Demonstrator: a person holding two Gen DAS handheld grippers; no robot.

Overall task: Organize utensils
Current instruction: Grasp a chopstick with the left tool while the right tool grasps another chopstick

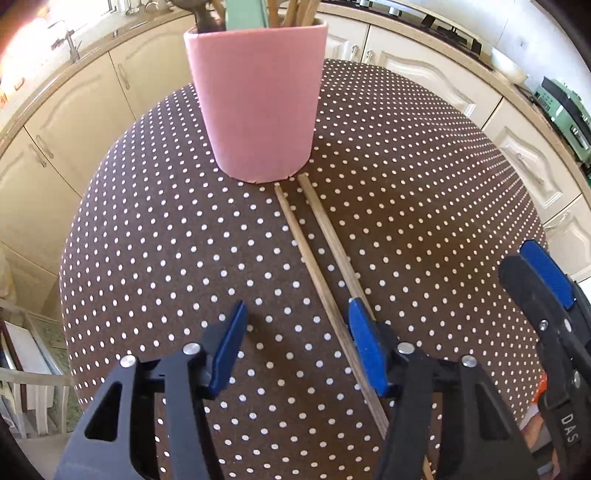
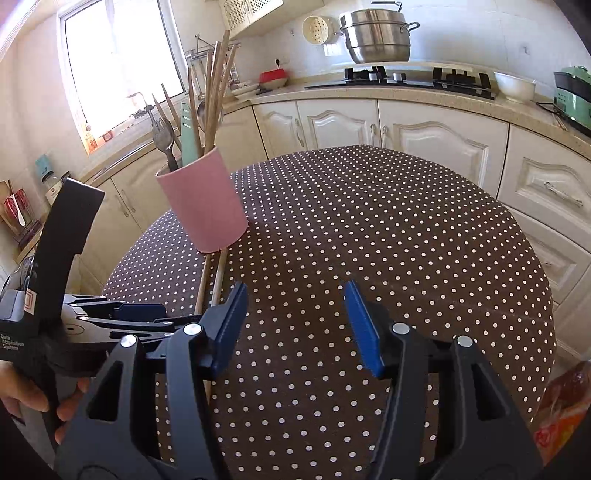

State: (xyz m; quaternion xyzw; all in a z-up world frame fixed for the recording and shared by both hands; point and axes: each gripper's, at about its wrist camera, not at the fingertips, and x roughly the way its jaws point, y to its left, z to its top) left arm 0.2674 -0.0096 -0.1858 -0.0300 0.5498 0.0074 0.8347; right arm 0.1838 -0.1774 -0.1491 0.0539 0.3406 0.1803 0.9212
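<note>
While both grippers hang low over the round table (image 1: 147, 206) with its brown, white-dotted cloth, I note two wooden chopsticks (image 1: 314, 258) lying side by side on the cloth, their far ends touching or nearly touching the foot of the pink utensil cup (image 1: 255, 99). My left gripper (image 1: 295, 339) stands spread, nothing pinched: its right blue pad (image 1: 365, 347) sits over the chopsticks, and the left one rests clear on the bare cloth, so at least one stick runs between the jaws, untouched as far as I can tell. My right gripper (image 2: 295, 325) is likewise released, only dotted cloth showing between its pads; from the left wrist view it sits well off to the right of the sticks. Right wrist view shows the cup near the table's left edge, packed with upright chopsticks, a green spatula (image 2: 188, 129) and dark forks (image 2: 166, 136). A hand (image 2: 33, 398) grips the left tool's handle at lower left. Behind: cream cabinets (image 2: 406, 133), a steel steamer pot (image 2: 376, 33) on the hob, and a white bowl (image 2: 513, 85).
</note>
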